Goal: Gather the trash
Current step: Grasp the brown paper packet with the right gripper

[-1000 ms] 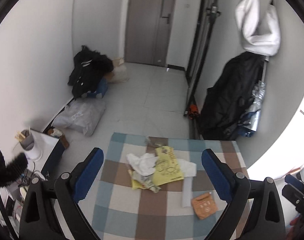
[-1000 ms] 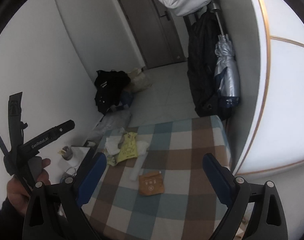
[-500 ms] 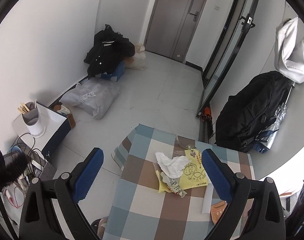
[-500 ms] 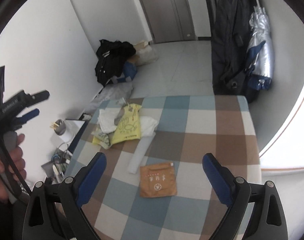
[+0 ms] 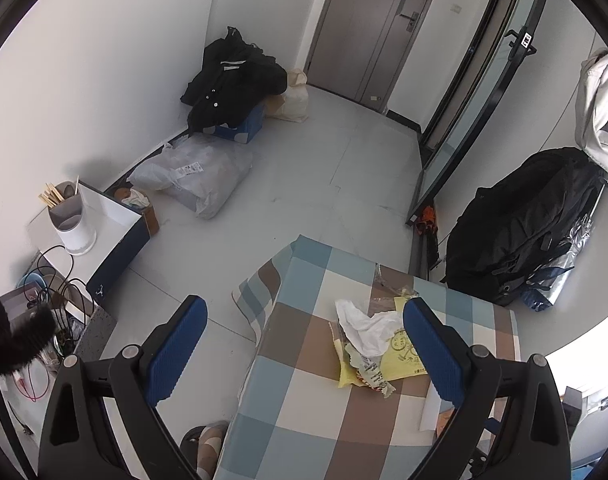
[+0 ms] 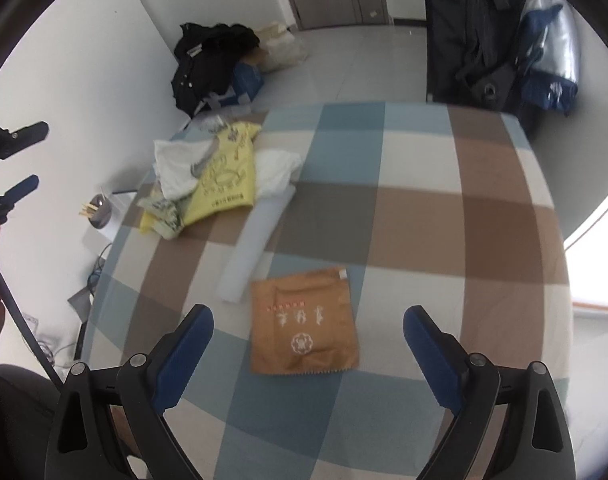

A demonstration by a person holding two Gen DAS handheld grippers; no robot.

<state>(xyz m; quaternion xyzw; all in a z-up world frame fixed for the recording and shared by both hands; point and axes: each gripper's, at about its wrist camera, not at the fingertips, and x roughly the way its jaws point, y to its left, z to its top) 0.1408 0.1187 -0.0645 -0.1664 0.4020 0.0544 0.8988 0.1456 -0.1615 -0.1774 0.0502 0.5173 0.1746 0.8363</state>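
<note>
A checked tablecloth covers the table (image 6: 444,208). An orange-brown packet (image 6: 304,322) lies flat just ahead of my right gripper (image 6: 308,348), which hangs open above it. A long white wrapper (image 6: 255,240) lies beside the packet. Farther left sits a heap of trash: a yellow bag (image 6: 225,174), crumpled white paper (image 6: 175,164) and a printed wrapper (image 6: 163,210). In the left wrist view my left gripper (image 5: 304,352) is open over the table's left edge, with the yellow bag (image 5: 400,354) and white paper (image 5: 364,326) near its right finger.
On the floor lie a grey plastic bag (image 5: 195,172), a black coat on a blue box (image 5: 231,80) and a white box with a cup of chopsticks (image 5: 69,216). A black backpack (image 5: 520,220) leans against the right wall. A grey door (image 5: 368,24) is at the back.
My left gripper has swung left, off the table's middle toward its left edge. My right gripper has come down and forward over the orange-brown packet.
</note>
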